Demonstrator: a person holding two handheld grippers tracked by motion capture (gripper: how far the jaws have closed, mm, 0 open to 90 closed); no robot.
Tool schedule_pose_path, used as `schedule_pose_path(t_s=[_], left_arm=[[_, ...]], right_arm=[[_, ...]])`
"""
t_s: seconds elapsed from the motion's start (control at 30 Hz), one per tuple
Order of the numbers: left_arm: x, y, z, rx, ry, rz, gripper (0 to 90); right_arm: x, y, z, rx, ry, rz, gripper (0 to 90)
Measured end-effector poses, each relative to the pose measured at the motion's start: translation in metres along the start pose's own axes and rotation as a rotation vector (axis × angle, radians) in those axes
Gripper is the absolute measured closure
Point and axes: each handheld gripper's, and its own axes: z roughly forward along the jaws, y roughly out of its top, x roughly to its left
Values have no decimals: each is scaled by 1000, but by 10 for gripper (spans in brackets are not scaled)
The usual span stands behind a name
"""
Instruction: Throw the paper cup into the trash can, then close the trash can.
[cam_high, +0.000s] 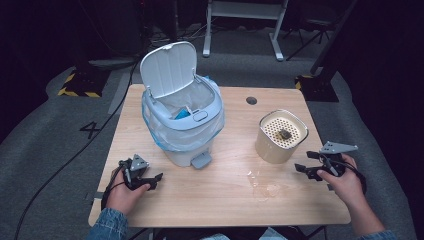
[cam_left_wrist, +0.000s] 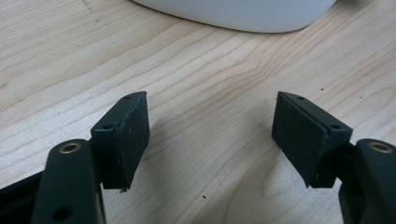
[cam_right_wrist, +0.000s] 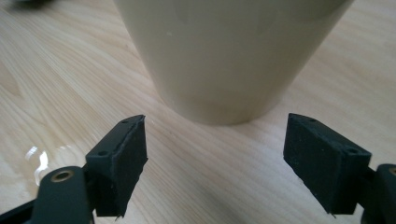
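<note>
My left claw (cam_high: 159, 181) rests wide open and empty on the pale wood tabletop (cam_high: 225, 200); my right claw (cam_high: 303, 161) gapes empty just beside the beige container (cam_high: 281, 136); farther left stands the open-lidded bin (cam_high: 182, 117); beyond, grey carpet (cam_high: 45, 135) and dark room.

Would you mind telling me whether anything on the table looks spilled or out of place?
Yes: a small clear puddle glistens on the wooden table, just in front of the beige container, whose perforated top has a dark lump on it. The bin stands open, its liner bunched over the rim. Both grippers are open and hold nothing.
</note>
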Motion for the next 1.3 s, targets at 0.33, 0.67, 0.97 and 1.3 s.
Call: schedule_pose_path(t_s=[0.33, 0.67, 0.97, 1.3], left_arm=[[1, 2, -15, -7, -16, -22, 257], [9, 25, -49, -111, -58, -55, 264], [20, 58, -84, -190, -90, -59, 271], [26, 99, -112, -271, -101, -35, 292]], right_arm=[[-2, -32, 32, 37, -5, 26, 201], [2, -39, 39, 9, -36, -6, 153], [2, -39, 39, 9, -35, -4, 153], [2, -39, 39, 8, -35, -4, 153]])
